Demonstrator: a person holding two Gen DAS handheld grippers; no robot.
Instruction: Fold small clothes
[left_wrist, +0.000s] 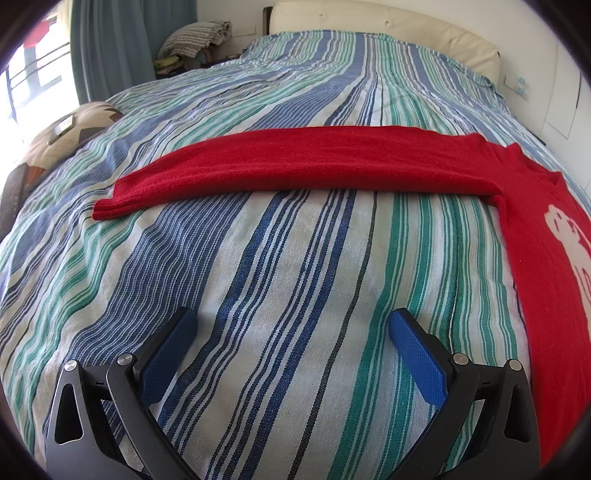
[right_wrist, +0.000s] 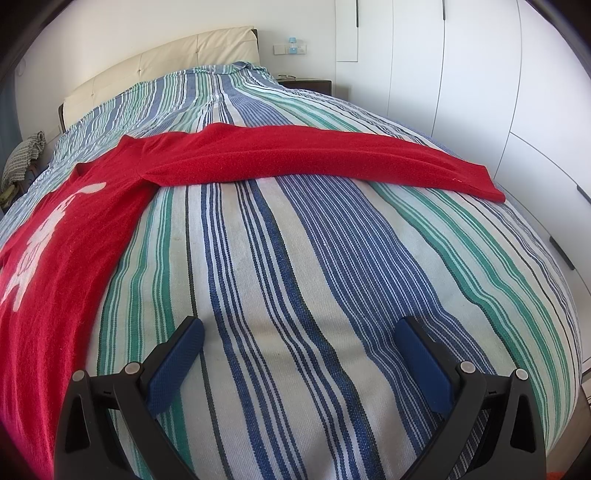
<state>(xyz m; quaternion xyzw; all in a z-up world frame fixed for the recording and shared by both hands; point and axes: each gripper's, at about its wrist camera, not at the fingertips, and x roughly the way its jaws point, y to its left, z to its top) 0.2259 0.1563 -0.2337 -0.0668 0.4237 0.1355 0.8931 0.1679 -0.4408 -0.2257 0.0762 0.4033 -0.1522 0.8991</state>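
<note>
The red sweater (left_wrist: 295, 162) runs off the right edge in the left wrist view (its white motif (left_wrist: 570, 236) cut too), and its hem is unseen.

Bright daylight floods in from the window (left_wrist: 26, 74) at far left of the left wrist view, blown out to white there. The striped bedspread (left_wrist: 295, 258) looks evenly lit, shadows soft beneath the gripper fingers. Both views bend hard at the edges, dark vignette in the corners; centres stay sharp.
</note>
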